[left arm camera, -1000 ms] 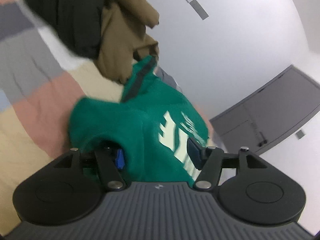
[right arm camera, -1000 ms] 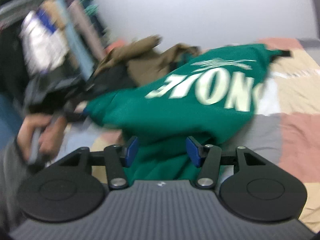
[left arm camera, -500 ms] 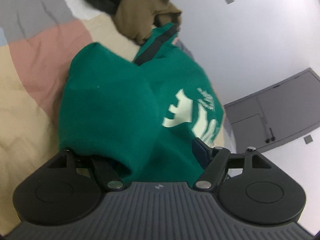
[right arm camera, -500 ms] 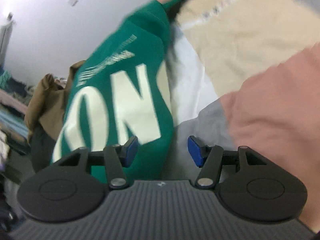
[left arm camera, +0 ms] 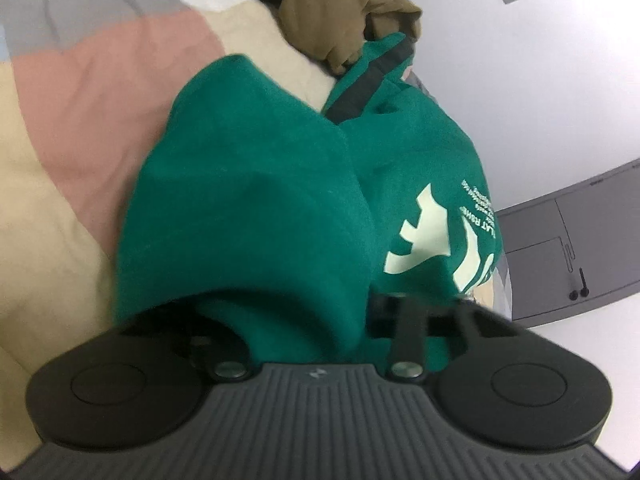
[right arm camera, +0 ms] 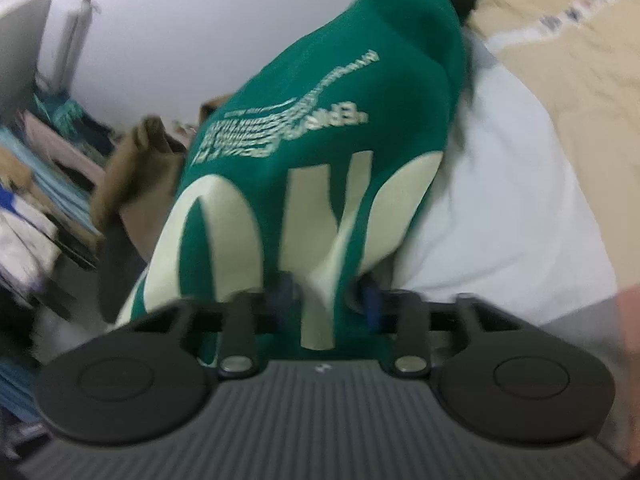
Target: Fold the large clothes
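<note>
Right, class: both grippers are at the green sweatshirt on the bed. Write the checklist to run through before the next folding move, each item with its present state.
1. Left gripper has green sweatshirt between its closing jaws: ok.
2. Right gripper closing on the printed fabric: ok.
3. Sweatshirt lies flat: not ok, bunched.
4. Brown garment clear of sweatshirt: not ok, touching at the far end.
5. Patchwork bedspread has open space: ok.
6. Sleeve positions: cannot tell.

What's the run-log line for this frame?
stage: grasp | left gripper: closing, green sweatshirt between fingers | right gripper: closing on sweatshirt's printed side | surface: patchwork bedspread | nearby: brown garment
</note>
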A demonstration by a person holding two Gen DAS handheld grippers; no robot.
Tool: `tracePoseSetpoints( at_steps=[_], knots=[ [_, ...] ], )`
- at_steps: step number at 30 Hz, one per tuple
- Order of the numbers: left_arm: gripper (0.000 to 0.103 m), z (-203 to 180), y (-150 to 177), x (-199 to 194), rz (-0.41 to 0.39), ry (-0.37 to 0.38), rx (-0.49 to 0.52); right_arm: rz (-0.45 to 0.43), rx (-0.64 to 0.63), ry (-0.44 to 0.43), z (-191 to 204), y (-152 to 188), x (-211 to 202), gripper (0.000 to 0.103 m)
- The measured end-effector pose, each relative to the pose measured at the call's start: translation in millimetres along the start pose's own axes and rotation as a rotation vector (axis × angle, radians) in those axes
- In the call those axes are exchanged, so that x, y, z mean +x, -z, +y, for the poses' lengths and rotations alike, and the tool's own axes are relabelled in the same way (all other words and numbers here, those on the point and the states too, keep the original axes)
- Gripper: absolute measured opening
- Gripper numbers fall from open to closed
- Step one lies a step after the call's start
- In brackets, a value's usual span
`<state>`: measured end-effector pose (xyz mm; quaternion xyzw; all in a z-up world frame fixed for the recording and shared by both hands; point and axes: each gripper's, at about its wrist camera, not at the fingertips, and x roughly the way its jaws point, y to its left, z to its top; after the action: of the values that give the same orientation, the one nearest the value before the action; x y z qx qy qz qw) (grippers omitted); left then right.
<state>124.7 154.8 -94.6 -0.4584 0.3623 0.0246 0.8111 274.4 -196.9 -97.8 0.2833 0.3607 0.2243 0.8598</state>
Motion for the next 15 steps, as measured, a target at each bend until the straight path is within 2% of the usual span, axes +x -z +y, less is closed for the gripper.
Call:
tracePoseSetpoints(
  at_steps=[2, 5, 9, 12, 15],
  knots=[
    [0.015, -6, -1, -7, -0.036, 0.011, 0.036, -0.027, -0.053, 0.04, 13, 0, -8, 0.009],
    [0.01, -19, -3, -25, -0.11, 0.049, 0.109, -0.083, -0.142, 0.095, 33, 0, -31, 0.007],
    [0.007, -24, -6, -58, -0.178, 0.152, 0.127, -0.18, -0.23, 0.119, 55, 1, -80, 0.006],
    [0.006, -26, -10, -85, -0.209, 0.255, 0.132, -0.268, -0.302, 0.12, 75, 1, -123, 0.005],
    [0.006, -33, -9, -116, -0.257, 0.36, 0.175, -0.318, -0.355, 0.12, 93, 4, -157, 0.005]
  ],
)
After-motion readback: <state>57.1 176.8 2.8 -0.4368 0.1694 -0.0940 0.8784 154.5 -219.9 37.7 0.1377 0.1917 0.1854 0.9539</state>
